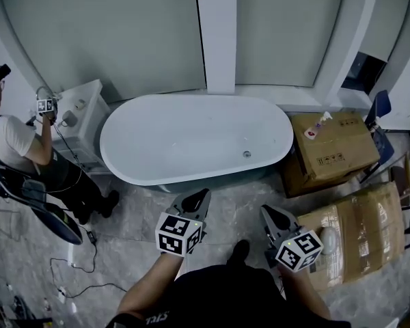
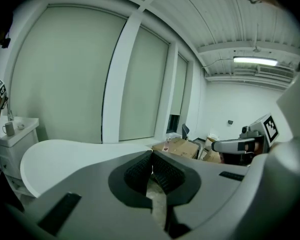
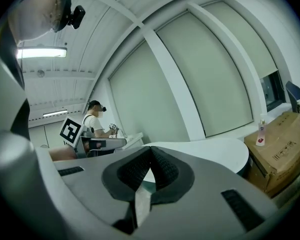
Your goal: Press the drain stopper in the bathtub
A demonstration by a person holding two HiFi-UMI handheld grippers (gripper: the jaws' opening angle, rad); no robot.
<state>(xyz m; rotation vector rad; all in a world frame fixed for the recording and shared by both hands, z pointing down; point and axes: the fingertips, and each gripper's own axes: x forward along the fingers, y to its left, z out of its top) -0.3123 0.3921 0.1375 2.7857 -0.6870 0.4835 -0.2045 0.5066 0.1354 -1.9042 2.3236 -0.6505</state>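
A white oval bathtub (image 1: 191, 139) stands against the window wall. Its small round metal drain stopper (image 1: 247, 154) sits on the tub floor toward the right end. My left gripper (image 1: 199, 198) is held over the floor in front of the tub, jaws shut and tips touching, nothing between them. My right gripper (image 1: 269, 215) hangs a little to the right, also short of the tub, also shut and empty. The left gripper view shows the tub rim (image 2: 55, 156) beyond the closed jaws (image 2: 151, 156). The right gripper view shows the tub (image 3: 210, 151) behind its closed jaws (image 3: 150, 153).
Cardboard boxes (image 1: 331, 149) stand right of the tub, another (image 1: 359, 227) nearer me, with a small bottle (image 1: 319, 123) on top. A white cabinet (image 1: 82, 118) is left of the tub, where a person (image 1: 20, 149) stands. Cables (image 1: 82, 265) trail on the marble floor.
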